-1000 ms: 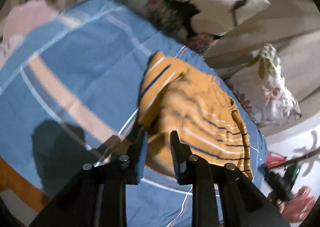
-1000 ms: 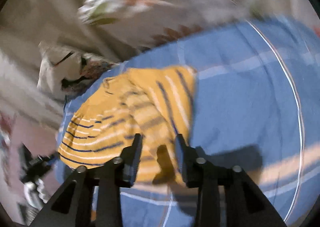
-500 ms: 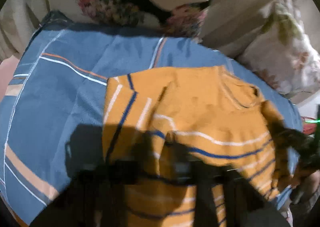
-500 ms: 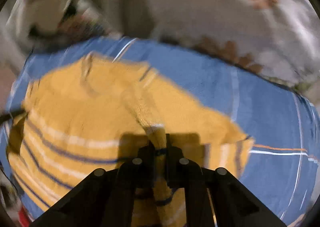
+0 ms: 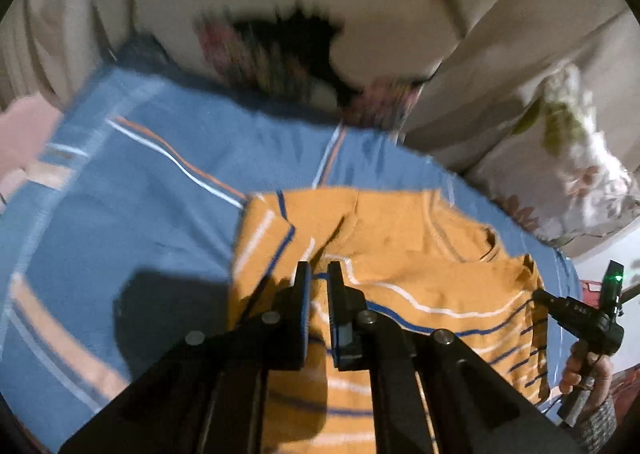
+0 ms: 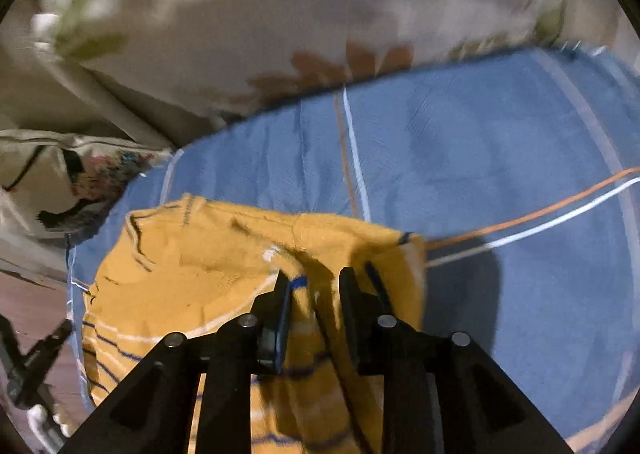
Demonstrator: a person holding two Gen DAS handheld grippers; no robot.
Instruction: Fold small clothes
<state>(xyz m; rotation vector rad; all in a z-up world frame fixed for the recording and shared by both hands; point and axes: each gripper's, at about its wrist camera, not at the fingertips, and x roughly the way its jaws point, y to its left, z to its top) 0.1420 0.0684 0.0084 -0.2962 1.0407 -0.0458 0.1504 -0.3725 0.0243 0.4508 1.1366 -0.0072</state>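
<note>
My left gripper (image 5: 318,274) clenched, sweater (image 5: 400,254) now spread flatter on the blue sheet (image 5: 140,194), right gripper (image 6: 314,286) opening, releasing the fold I pinched earlier.

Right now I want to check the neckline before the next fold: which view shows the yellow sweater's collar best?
The left wrist view: the yellow sweater lies broad there, collar sharp. The right wrist view shows the collar at the sweater's far left edge, blurred.

The yellow striped shirt (image 5: 400,246) is being cut off by the lower frame edge, and the floral pillows (image 6: 280,14) are being blurred.
</note>
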